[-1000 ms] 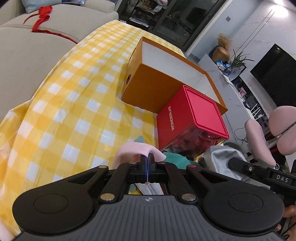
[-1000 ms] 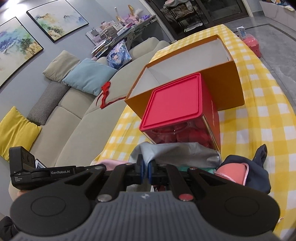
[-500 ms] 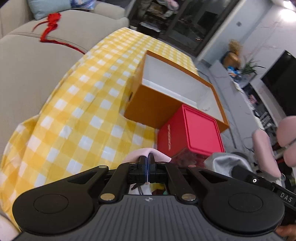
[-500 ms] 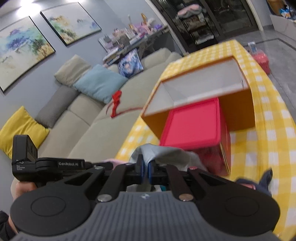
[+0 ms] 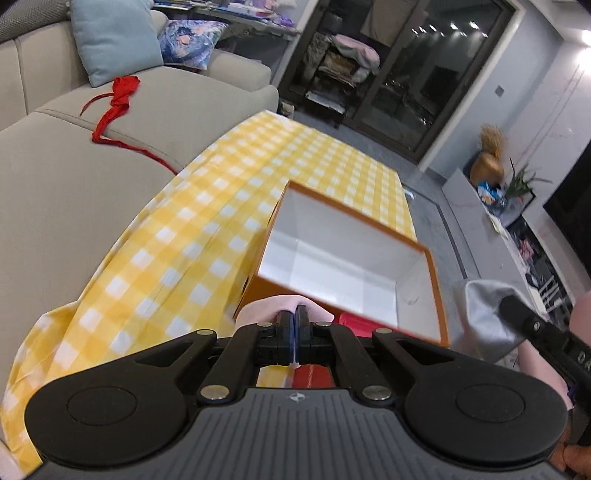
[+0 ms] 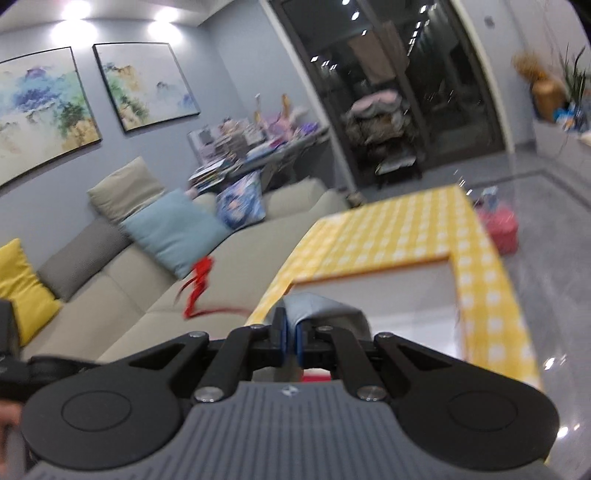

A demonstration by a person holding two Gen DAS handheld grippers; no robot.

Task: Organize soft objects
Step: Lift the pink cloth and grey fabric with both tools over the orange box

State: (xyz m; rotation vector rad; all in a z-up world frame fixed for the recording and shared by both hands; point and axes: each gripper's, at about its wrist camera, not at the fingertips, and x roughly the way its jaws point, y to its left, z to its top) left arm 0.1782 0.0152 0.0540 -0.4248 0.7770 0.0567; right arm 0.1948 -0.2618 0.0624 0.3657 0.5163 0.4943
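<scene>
Yellow-checked desk carried an open box; left gripper clenched pink cloth, right gripper grey cloth.

Bright ceiling spotlights, glare on glass, right view motion-blurred, fisheye-bent edges

Not much to read here tbh. The only lettering I can spot is on the black handle of the right gripper poking in at the right edge of the left wrist view: a pale "D" and what looks like the start of an "A", then the frame edge cuts it off. The right wrist view is too motion-blurred for any text, stacked books included.
</scene>
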